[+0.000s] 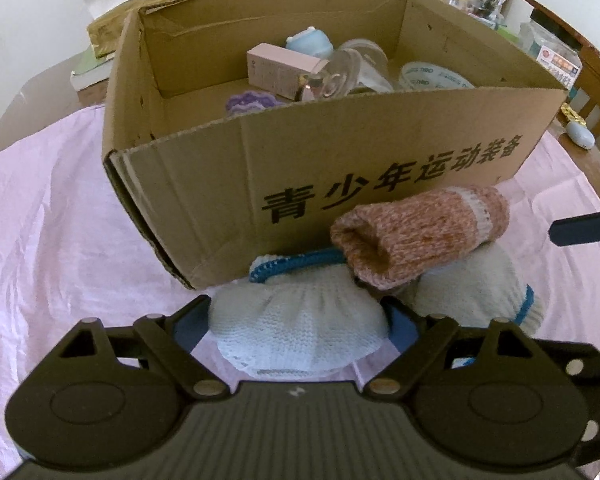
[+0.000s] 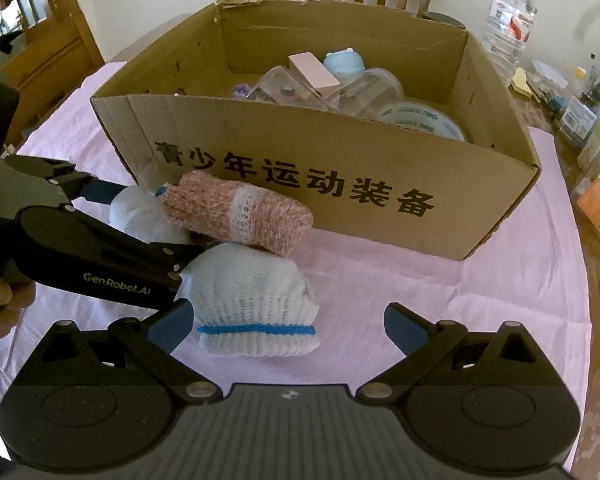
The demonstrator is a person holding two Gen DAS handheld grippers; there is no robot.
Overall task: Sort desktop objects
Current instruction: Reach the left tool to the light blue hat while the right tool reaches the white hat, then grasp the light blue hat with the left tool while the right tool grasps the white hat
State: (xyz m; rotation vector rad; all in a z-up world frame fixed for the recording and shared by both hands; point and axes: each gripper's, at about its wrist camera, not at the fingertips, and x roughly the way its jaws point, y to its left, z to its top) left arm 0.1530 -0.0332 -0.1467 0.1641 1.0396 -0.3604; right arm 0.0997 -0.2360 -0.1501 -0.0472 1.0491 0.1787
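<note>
A white knitted piece with blue trim [image 1: 296, 328] sits between the pads of my left gripper [image 1: 298, 322], which press on both its sides; in the right wrist view the left gripper [image 2: 152, 220] reaches in from the left. A second white knitted piece [image 2: 256, 300] lies between the fingers of my right gripper [image 2: 288, 326], whose jaws stand wide, the right finger well apart from it. A pink knitted tube [image 2: 240, 212] rests across both white pieces, against the front of the cardboard box [image 2: 300, 140].
The box [image 1: 340, 152] holds a pink carton [image 1: 280, 68], a pale blue figure, clear containers and a tape roll. A pink cloth [image 1: 60, 220] covers the table. A water bottle [image 2: 508, 20] and clutter stand at the right; a hand [image 2: 0, 300] holds the left gripper.
</note>
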